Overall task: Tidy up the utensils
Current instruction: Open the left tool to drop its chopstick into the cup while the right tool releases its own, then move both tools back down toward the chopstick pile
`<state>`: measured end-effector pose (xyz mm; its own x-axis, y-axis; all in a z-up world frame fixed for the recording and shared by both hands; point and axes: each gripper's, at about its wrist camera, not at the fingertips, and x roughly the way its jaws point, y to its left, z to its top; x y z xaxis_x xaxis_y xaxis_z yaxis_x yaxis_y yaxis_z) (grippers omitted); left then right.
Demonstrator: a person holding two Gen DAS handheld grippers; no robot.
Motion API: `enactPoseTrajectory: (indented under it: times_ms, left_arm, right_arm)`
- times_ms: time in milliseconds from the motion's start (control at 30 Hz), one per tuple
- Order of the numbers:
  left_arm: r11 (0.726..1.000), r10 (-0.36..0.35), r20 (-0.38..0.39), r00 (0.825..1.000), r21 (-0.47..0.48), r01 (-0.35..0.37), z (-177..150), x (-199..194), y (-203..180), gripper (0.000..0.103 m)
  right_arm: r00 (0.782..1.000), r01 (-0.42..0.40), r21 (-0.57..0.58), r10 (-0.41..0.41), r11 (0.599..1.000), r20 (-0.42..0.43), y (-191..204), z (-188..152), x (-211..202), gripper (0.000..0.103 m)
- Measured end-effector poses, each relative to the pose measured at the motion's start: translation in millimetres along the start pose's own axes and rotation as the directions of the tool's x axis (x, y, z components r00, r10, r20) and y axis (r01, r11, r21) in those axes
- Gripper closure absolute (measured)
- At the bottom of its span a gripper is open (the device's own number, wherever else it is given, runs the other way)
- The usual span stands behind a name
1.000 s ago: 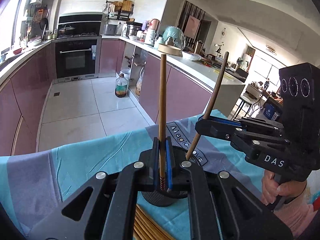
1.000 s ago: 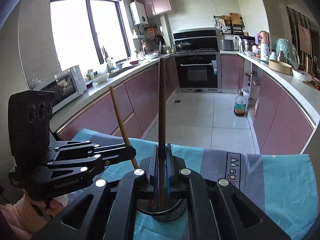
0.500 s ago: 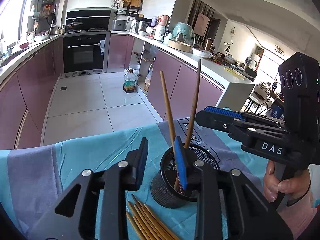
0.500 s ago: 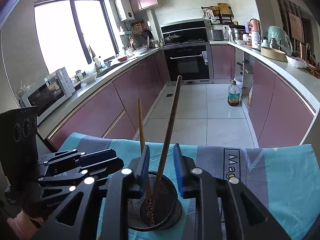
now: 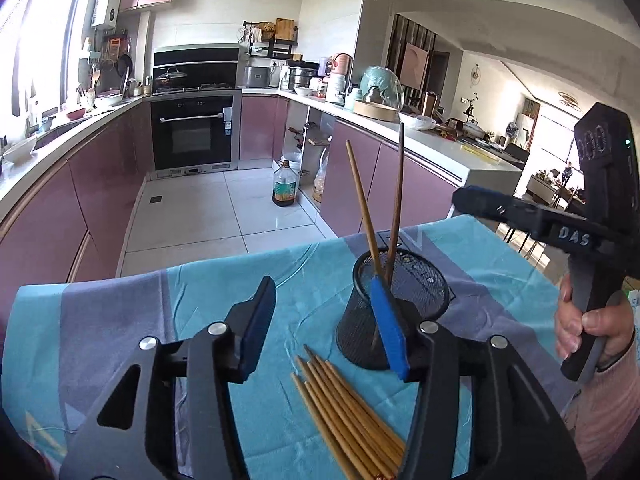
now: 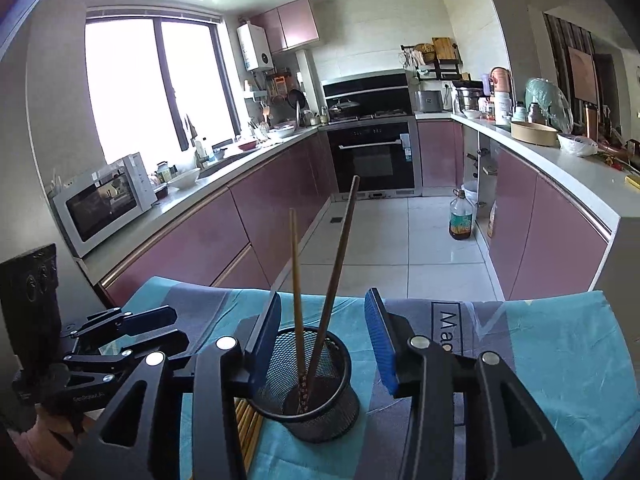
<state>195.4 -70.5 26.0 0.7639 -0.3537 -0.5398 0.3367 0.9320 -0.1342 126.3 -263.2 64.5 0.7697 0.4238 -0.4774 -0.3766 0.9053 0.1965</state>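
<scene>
While both claws have just been opening, empty, two chopsticks (image 6: 320, 304) lean in the mesh cup (image 6: 320, 408).

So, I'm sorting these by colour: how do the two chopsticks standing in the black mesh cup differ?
The light bamboo chopstick is paler and its tip sits lower than the dark brown chopstick. In the right wrist view the light one stands near upright; the dark one leans right. Both stand loose in the black mesh cup, crossing near the bottom, no gripper touching them.

Clothed table (image 5: 120, 320) bears mesh cup (image 5: 394, 320), loose chopsticks (image 5: 344, 412).
</scene>
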Motion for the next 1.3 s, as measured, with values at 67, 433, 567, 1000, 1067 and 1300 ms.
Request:
enactPoseTrajectory:
  times_ms: [67, 433, 567, 1000, 1067, 1300]
  left_arm:
    - [1.0, 0.015, -0.016, 1.0, 0.01, -0.015, -13.4, -5.3, 3.5, 0.053]
    - [1.0, 0.025, -0.178, 0.984, -0.007, -0.026, -97.3, -3.9, 12.4, 0.053]
    - [1.0, 0.02, -0.209, 0.978, -0.015, -0.024, -112.6, 0.6, 11.5, 0.053]
    - [1.0, -0.004, -0.268, 0.963, -0.01, 0.002, -136.6, 10.6, -4.2, 0.052]
    - [1.0, -0.003, -0.271, 0.963, -0.007, 0.001, -138.2, 11.7, -5.8, 0.052]
    - [1.0, -0.001, -0.283, 0.959, -0.005, -0.001, -140.3, 14.1, -5.8, 0.054]
  right_arm:
    - [0.999, -0.032, -0.022, 0.033, 0.999, 0.013, 5.9, -5.8, -14.0, 0.061]
    - [0.969, -0.153, -0.03, 0.144, 0.988, -0.203, 43.2, -87.0, 3.8, 0.06]
    - [0.951, -0.153, -0.012, 0.144, 0.988, -0.273, 50.9, -110.6, 20.0, 0.06]
    - [0.933, -0.109, -0.009, 0.099, 0.994, -0.345, 59.2, -132.2, 38.5, 0.062]
    - [0.932, -0.108, -0.022, 0.094, 0.994, -0.35, 61.5, -135.0, 39.8, 0.064]
    - [0.925, -0.075, -0.059, 0.048, 0.995, -0.376, 69.8, -141.3, 49.5, 0.068]
